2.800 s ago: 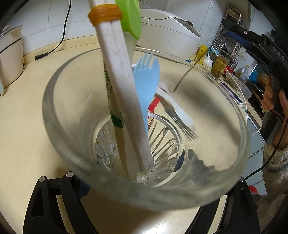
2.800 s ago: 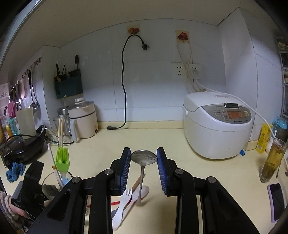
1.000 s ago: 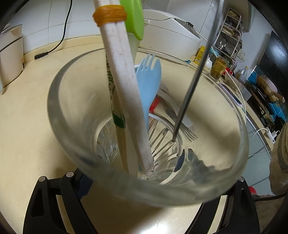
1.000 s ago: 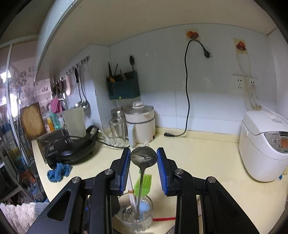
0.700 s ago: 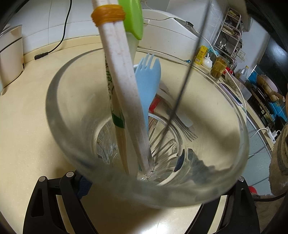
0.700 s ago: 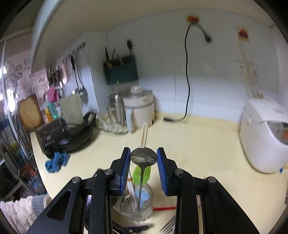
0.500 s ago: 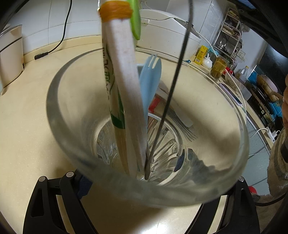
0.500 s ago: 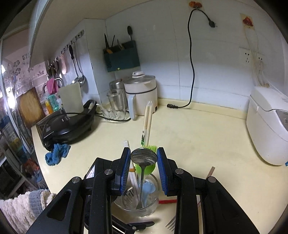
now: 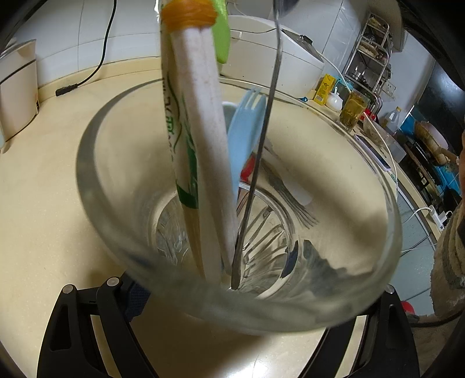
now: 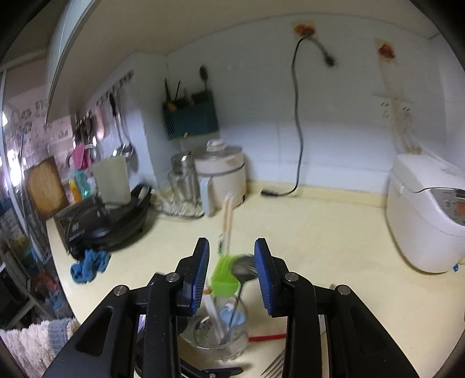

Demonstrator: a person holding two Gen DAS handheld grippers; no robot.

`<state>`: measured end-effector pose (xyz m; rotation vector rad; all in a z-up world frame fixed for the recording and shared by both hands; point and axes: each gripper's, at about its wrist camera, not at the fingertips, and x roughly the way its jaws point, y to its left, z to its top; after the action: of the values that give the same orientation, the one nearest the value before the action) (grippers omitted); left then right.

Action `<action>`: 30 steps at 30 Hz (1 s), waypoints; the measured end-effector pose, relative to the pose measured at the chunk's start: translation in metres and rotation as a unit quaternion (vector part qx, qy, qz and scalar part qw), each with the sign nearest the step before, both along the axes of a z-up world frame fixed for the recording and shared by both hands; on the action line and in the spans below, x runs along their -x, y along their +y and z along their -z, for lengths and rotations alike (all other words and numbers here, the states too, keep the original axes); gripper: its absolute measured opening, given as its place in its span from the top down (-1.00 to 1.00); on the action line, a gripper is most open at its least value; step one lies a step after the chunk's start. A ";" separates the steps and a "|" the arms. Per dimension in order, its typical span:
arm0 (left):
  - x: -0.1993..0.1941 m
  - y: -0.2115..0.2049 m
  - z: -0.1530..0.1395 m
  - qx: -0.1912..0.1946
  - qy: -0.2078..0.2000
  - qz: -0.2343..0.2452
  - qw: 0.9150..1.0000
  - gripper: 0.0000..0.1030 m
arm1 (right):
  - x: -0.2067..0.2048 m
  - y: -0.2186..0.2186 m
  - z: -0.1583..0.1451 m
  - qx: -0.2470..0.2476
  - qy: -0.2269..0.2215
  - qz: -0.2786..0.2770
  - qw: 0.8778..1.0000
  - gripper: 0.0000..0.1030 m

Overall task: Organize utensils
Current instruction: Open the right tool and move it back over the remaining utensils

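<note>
While the right gripper (image 10: 231,273) hangs above the glass tumbler (image 10: 216,334), its jaws are opening, blue pads clear of the metal spoon (image 10: 244,270) whose bowl lies between them; the spoon's handle runs down into the tumbler and its tip rests on the glass bottom. Seen from the left wrist, the left gripper (image 9: 232,314) is clamped on the tumbler's base, a black finger at each side; the tumbler stands on the cream countertop (image 9: 40,186). Inside it stand a pair of pale chopsticks (image 9: 203,151) bound by an orange rubber band (image 9: 188,16), a green silicone brush (image 10: 225,274) and a light blue spork (image 9: 245,130); all lean against the wall of the glass. On the counter beyond the tumbler lie a metal fork (image 10: 274,367), tines partly in view, and a red-handled item (image 10: 266,337), too hidden to identify. At the right, against the wall, sits a white rice cooker (image 10: 424,212).
</note>
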<state>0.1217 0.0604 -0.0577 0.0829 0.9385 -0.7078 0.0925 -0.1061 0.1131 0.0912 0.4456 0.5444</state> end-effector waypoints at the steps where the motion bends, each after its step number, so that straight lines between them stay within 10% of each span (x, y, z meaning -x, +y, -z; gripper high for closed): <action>1: 0.000 0.000 0.000 0.000 0.000 0.000 1.000 -0.75 | 0.002 -0.006 -0.003 -0.005 -0.006 0.007 1.000 0.35; 14: 0.002 -0.002 0.000 -0.006 -0.003 0.000 1.000 -0.75 | -0.016 -0.086 0.041 0.047 -0.029 0.203 0.978 0.31; 30: 0.003 -0.009 0.000 -0.013 -0.006 0.000 1.000 -0.75 | -0.049 -0.120 0.125 0.053 0.048 0.249 0.966 0.31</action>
<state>0.1187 0.0514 -0.0574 0.1103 0.9372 -0.6949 0.1410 -0.2257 -0.0114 0.1233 0.5245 0.0207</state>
